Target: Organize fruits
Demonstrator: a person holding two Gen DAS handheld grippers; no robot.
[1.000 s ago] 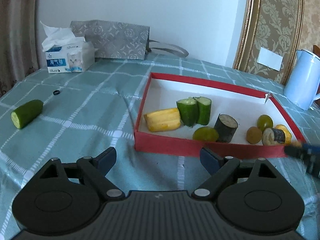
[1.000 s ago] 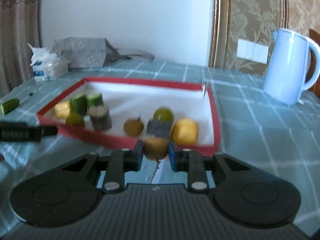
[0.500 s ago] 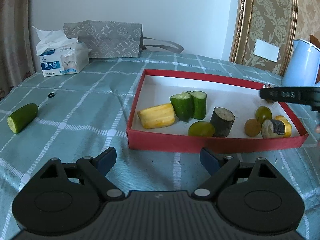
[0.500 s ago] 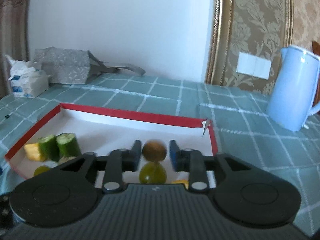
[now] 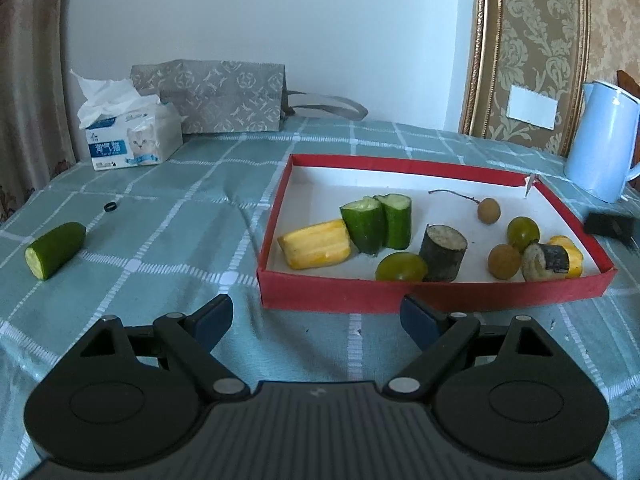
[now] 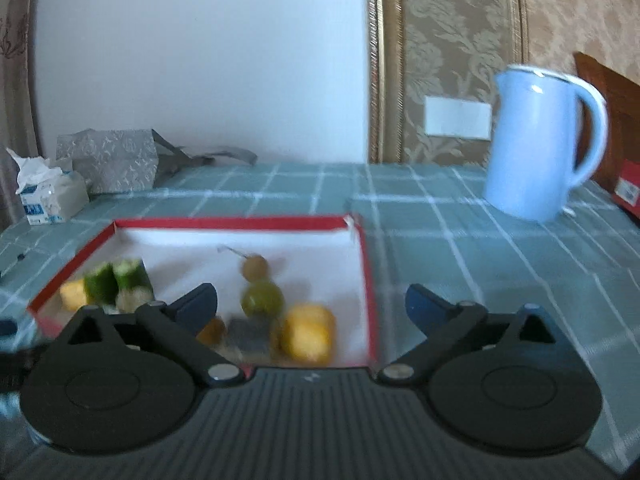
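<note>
Tablecloth in green check is carrying everything I'm working over, and I'm taking the red box as my landmark. Inside it are sitting a yellow chunk, two cucumber pieces, a dark stub, green grapes and a stemmed longan near the far wall. Well left of the box, a cucumber end is lying out on the cloth. My right gripper, its jaws just sprung wide, is holding nothing above the box's near right corner; my left gripper is gaping empty before the front wall. I'm judging the risk ahead: reaching left carelessly, I could nudge the light box or roll that cucumber end away.
</note>
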